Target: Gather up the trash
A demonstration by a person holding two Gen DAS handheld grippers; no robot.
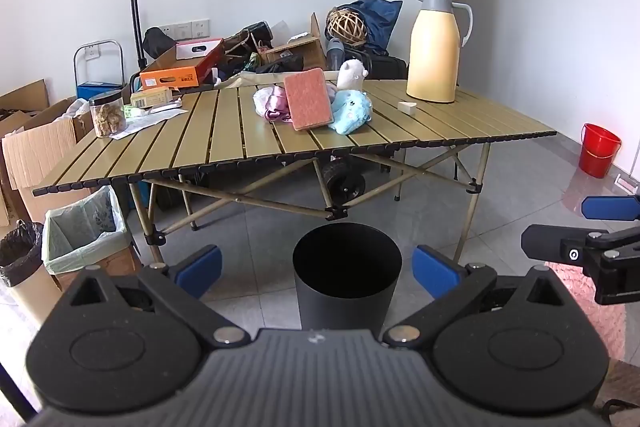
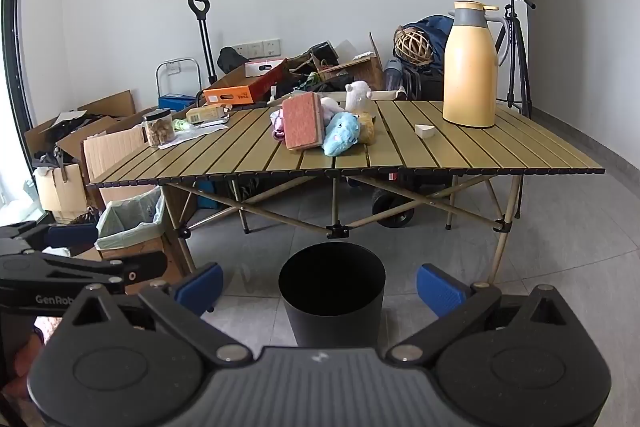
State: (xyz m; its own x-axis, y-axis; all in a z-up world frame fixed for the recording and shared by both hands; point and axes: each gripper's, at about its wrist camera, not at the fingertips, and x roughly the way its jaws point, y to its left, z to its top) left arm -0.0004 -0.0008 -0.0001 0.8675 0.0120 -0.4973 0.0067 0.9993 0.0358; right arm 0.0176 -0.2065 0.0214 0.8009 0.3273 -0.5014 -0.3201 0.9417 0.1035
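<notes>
A black round bin (image 1: 347,267) (image 2: 332,287) stands open-topped on the tiled floor in front of a slatted folding table (image 1: 224,139) (image 2: 460,151). On the table lie a crumpled pink-and-white bag (image 1: 270,103) (image 2: 278,119), loose papers (image 1: 156,115) (image 2: 188,137) and a small white wedge (image 1: 407,107) (image 2: 425,130). My left gripper (image 1: 318,273) (image 2: 108,251) hangs open above the bin, holding nothing. To its right my right gripper (image 2: 320,289) (image 1: 580,229) is open too, with nothing between its blue pads.
Also on the table: a pink sponge (image 1: 308,99), plush toys (image 1: 352,111), a cookie jar (image 1: 107,115) and a yellow thermos (image 1: 434,55). A lined cardboard box (image 1: 86,227) stands at the left, a red bucket (image 1: 599,150) and a tripod (image 2: 518,59) at the right.
</notes>
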